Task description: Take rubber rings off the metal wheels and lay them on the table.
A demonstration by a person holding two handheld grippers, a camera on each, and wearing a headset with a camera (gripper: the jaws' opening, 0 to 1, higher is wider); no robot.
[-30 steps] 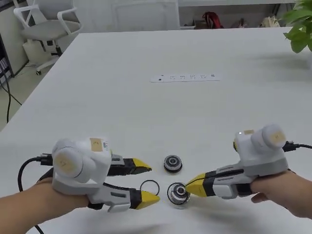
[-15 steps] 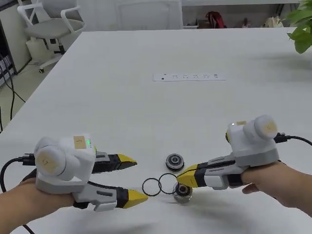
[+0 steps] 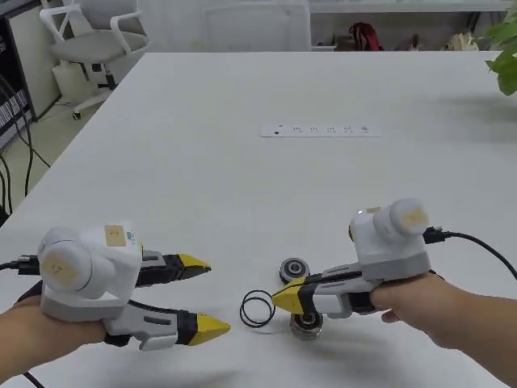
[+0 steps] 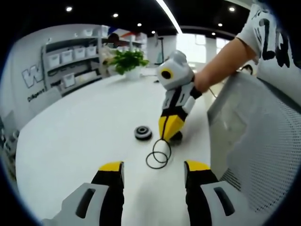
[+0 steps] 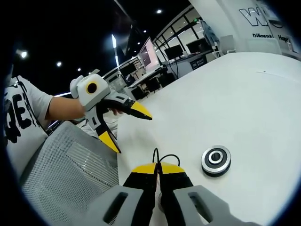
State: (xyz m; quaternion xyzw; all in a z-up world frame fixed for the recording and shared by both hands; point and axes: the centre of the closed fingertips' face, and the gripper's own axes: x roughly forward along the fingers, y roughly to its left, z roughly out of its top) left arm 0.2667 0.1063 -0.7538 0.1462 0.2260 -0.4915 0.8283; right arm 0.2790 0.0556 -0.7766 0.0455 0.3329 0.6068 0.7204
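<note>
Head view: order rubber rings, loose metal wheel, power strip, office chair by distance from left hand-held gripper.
1. rubber rings, just right of it.
2. loose metal wheel, farther right.
3. power strip, mid-table.
4. office chair, beyond far-left corner.

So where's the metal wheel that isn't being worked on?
In the head view that metal wheel lies low and centre on the table, just beyond the right hand-held gripper; the rubber rings are nearer, to its left.

Your head view looks forward and down over the table; your gripper views sit low, facing each other, sharing the loose metal wheel
</note>
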